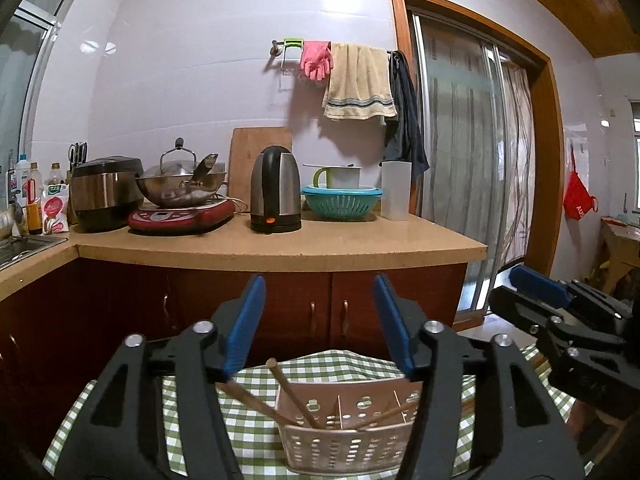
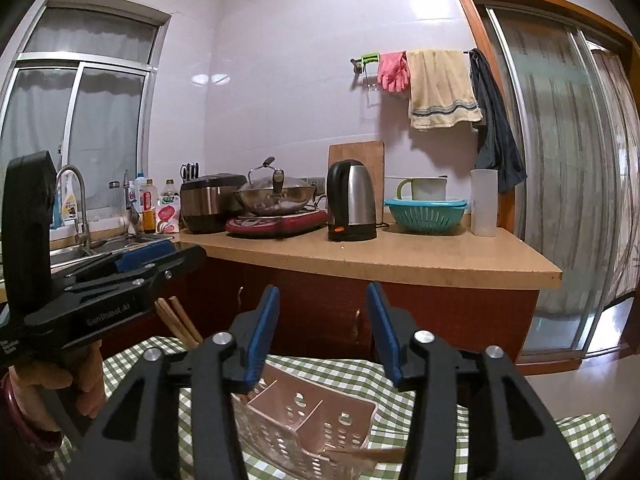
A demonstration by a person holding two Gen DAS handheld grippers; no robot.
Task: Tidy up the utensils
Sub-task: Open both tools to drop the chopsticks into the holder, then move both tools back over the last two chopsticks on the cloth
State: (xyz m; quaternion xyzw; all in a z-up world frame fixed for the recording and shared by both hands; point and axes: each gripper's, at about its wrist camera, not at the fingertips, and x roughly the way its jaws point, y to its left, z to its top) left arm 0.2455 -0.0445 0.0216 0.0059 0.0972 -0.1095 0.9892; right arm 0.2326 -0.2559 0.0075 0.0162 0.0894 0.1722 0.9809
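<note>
both grippers hover above the caddy [image 1: 344,436] on the checked cloth [image 1: 120,412]; left gripper [image 1: 320,320] has its jaws wide apart and empty; right gripper [image 2: 322,330] likewise spread, holding nothing; chopsticks [image 1: 290,392] already lean in the caddy's left compartment, another lies slanted across the dividers; no loose utensil shows on the cloth, so this looks like a late or pausing step; next move calls for finding any stray piece, or straightening the slanted stick.
</note>
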